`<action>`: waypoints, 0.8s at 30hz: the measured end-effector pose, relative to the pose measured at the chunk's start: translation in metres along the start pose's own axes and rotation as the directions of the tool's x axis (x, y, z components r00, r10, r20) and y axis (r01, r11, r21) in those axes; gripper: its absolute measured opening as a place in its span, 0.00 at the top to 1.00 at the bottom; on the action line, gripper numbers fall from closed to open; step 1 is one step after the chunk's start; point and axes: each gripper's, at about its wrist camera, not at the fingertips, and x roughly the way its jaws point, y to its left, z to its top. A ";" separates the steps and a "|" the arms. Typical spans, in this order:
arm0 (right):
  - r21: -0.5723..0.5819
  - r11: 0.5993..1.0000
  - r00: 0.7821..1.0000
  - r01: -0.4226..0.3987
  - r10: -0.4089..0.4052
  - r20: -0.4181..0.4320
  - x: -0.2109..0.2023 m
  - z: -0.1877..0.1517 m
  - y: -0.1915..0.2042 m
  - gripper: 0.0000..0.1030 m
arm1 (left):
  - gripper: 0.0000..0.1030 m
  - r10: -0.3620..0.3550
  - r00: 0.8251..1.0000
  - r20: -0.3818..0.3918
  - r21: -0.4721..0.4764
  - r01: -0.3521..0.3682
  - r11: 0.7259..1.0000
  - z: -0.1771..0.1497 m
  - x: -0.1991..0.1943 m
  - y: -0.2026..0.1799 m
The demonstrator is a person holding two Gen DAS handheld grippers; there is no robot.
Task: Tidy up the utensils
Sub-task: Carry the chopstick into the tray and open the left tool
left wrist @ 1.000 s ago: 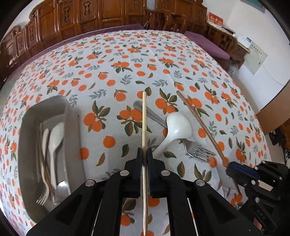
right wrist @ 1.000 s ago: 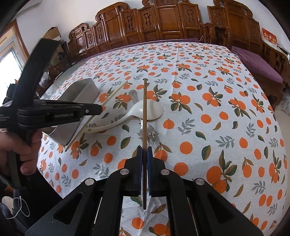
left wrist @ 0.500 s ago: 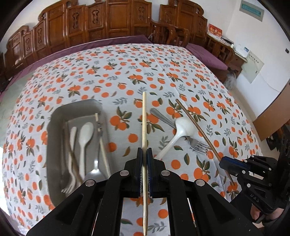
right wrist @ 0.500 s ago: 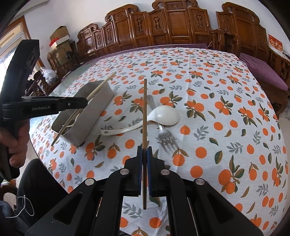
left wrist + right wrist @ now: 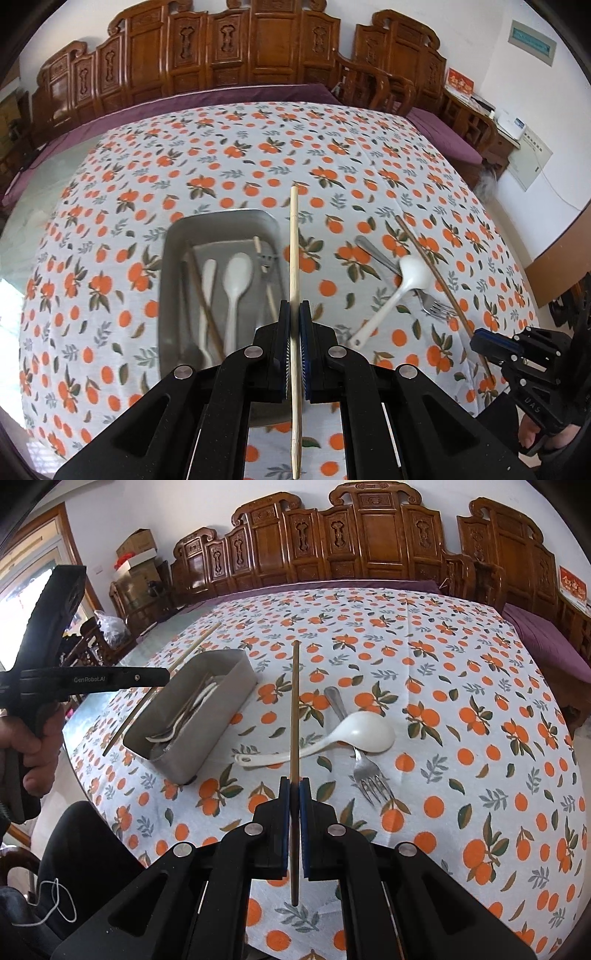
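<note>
My left gripper (image 5: 294,308) is shut on a pale bamboo chopstick (image 5: 293,243), which hangs over the right rim of the metal tray (image 5: 221,216). White spoons, chopsticks and a fork lie in the tray. My right gripper (image 5: 294,784) is shut on a dark brown chopstick (image 5: 294,709), held above the cloth to the tray's (image 5: 221,720) right. A white spoon (image 5: 365,731) and a steel fork (image 5: 369,775) lie crossed on the tablecloth. The right wrist view shows the left gripper (image 5: 162,677) and its chopstick (image 5: 192,650) beside the tray. The left wrist view shows the right gripper (image 5: 487,341) low at the right.
An orange-print cloth (image 5: 332,155) covers the round table. Carved wooden chairs (image 5: 369,535) and a purple cushion line the far side. A person's hand (image 5: 33,749) and dark trouser leg (image 5: 85,849) are at the near left table edge.
The left gripper has carried the pale chopstick leftward and up, so the tray now sits under it. The right gripper has risen a little with the brown chopstick.
</note>
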 end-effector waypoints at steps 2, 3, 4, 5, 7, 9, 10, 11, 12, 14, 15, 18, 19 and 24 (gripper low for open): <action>0.004 1.000 1.000 -0.002 0.002 0.004 0.001 0.004 0.003 0.94 | 0.96 0.013 1.000 0.003 -0.001 -0.013 1.000 0.001 -0.001 0.008; 0.005 1.000 1.000 -0.003 0.003 0.007 0.002 0.006 0.004 0.94 | 0.96 0.017 1.000 0.003 -0.001 -0.017 1.000 0.002 0.000 0.010; 0.007 1.000 1.000 -0.004 0.004 0.010 0.002 0.009 0.005 0.94 | 0.96 0.022 1.000 0.003 -0.004 -0.022 1.000 0.003 0.000 0.014; 0.008 1.000 1.000 -0.006 0.005 0.013 0.002 0.012 0.007 0.94 | 0.96 0.024 1.000 0.003 -0.011 -0.024 1.000 0.004 0.000 0.020; 0.008 1.000 1.000 -0.005 0.005 0.017 0.002 0.015 0.011 0.94 | 0.96 0.028 1.000 0.000 -0.017 -0.028 0.999 0.004 0.003 0.028; 0.006 1.000 1.000 -0.004 0.004 0.018 0.002 0.018 0.014 0.94 | 0.96 0.035 0.999 -0.004 -0.022 -0.035 0.999 0.004 0.007 0.035; 0.007 1.000 1.000 -0.002 0.002 0.018 0.002 0.019 0.016 0.94 | 0.96 0.037 0.999 -0.006 -0.025 -0.037 0.999 0.004 0.009 0.039; 0.007 1.000 1.000 -0.002 0.001 0.018 0.002 0.020 0.017 0.94 | 0.96 0.040 0.999 -0.008 -0.028 -0.040 0.999 0.004 0.012 0.043; 0.008 1.000 1.000 0.000 0.000 0.015 0.002 0.020 0.018 0.94 | 0.96 0.041 0.999 -0.011 -0.031 -0.041 0.999 0.003 0.014 0.045; 0.007 1.000 1.000 0.005 -0.005 0.010 0.003 0.020 0.019 0.94 | 0.96 0.039 0.999 -0.021 -0.034 -0.040 0.999 0.003 0.020 0.051; 0.006 1.000 1.000 0.007 -0.007 0.007 0.004 0.020 0.019 0.94 | 0.96 0.039 0.999 -0.026 -0.034 -0.040 0.999 0.002 0.022 0.052; 0.007 1.000 1.000 0.014 -0.014 -0.002 0.005 0.020 0.020 0.94 | 0.96 0.039 0.998 -0.041 -0.037 -0.040 0.999 0.002 0.032 0.058; 0.007 1.000 1.000 0.017 -0.017 -0.005 0.006 0.020 0.021 0.94 | 0.96 0.039 0.998 -0.045 -0.038 -0.041 0.998 0.002 0.036 0.059; 0.008 1.000 1.000 0.024 -0.024 -0.014 0.008 0.020 0.022 0.94 | 0.96 0.028 0.997 -0.068 -0.039 -0.031 0.999 0.003 0.053 0.060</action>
